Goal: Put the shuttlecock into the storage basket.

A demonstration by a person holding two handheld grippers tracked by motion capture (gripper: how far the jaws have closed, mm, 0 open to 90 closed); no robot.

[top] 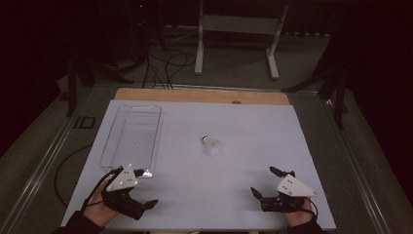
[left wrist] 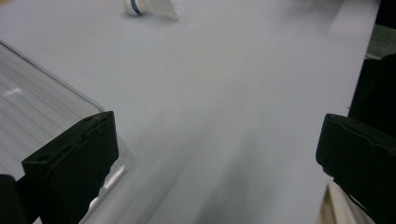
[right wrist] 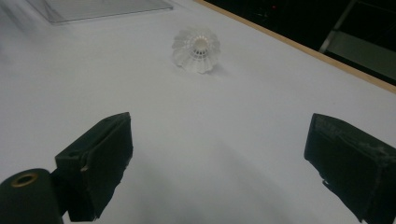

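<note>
A white shuttlecock [top: 212, 145] lies on its side near the middle of the white table top [top: 253, 122]. In the right gripper view the shuttlecock [right wrist: 196, 49] shows its feather skirt; in the left gripper view the shuttlecock [left wrist: 149, 7] sits at the top edge, its cork ringed with blue. A clear plastic tray [top: 131, 136] rests at the left, with nothing in it. My left gripper [top: 150, 186] is open at the tray's near corner [left wrist: 28, 112]. My right gripper [top: 262, 180] is open near the front right, holding nothing. Both stand well short of the shuttlecock.
A wooden strip [top: 204, 95] borders the table's far edge. Beyond it on the floor stand a white frame [top: 238, 29] and loose cables [top: 165, 68]. The tray's corner [right wrist: 93, 7] shows at the top left of the right gripper view.
</note>
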